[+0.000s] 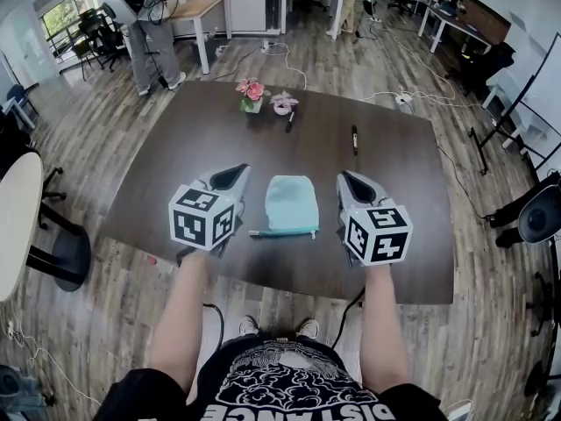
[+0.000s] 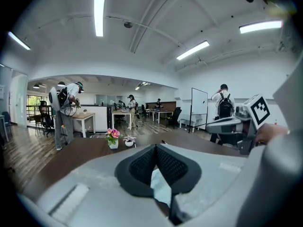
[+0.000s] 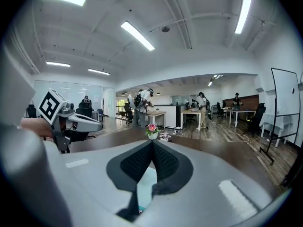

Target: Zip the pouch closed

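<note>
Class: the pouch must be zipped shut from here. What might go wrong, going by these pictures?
1. The pouch lies loose on the table, with the left gripper and right gripper shut beside it, holding nothing; tugging the zip one-handed would probably drag it.
2. The zip lies thin and flat along the near edge, so jaws may miss it or pinch fabric.

The only readable word stood on the person's black T-shirt (image 1: pixel 289 391), at the picture's bottom edge: white letters, upside down to the camera, spelling "DISTANCE" below a white pattern. The cubes on the left gripper (image 1: pixel 235 175) and right gripper (image 1: pixel 349 179) bore black-and-white square codes, no letters.
</note>
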The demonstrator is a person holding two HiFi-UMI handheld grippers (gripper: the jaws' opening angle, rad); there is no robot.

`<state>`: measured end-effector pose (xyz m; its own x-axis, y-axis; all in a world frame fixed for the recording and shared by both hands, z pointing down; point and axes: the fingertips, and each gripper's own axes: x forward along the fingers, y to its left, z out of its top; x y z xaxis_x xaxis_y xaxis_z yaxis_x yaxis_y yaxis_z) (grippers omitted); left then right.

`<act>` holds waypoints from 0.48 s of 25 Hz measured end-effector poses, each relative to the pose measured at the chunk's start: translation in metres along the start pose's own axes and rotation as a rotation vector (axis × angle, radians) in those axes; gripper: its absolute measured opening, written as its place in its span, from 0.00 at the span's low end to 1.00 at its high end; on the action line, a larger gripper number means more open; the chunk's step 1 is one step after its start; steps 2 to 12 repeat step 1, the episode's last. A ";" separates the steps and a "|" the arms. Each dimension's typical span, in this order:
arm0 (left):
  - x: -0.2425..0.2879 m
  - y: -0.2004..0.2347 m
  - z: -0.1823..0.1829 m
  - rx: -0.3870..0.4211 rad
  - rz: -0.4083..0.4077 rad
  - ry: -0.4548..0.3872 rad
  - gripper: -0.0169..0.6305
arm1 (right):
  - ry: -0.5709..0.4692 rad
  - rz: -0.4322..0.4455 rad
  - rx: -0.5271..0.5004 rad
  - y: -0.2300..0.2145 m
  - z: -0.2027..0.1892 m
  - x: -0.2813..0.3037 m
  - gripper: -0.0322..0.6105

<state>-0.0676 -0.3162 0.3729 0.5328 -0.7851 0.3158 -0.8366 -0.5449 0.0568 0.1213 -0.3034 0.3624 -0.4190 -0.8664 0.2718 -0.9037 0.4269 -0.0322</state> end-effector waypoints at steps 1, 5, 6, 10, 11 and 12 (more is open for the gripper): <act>0.000 0.000 0.000 0.000 -0.001 0.000 0.03 | 0.001 0.000 0.000 0.000 0.000 0.000 0.05; 0.000 0.000 0.000 0.000 -0.001 0.000 0.03 | 0.001 0.000 0.000 0.000 0.000 0.000 0.05; 0.000 0.000 0.000 0.000 -0.001 0.000 0.03 | 0.001 0.000 0.000 0.000 0.000 0.000 0.05; 0.000 0.000 0.000 0.000 -0.001 0.000 0.03 | 0.001 0.000 0.000 0.000 0.000 0.000 0.05; 0.000 0.000 0.000 0.000 -0.001 0.000 0.03 | 0.001 0.000 0.000 0.000 0.000 0.000 0.05; 0.000 0.000 0.000 0.000 -0.001 0.000 0.03 | 0.001 0.000 0.000 0.000 0.000 0.000 0.05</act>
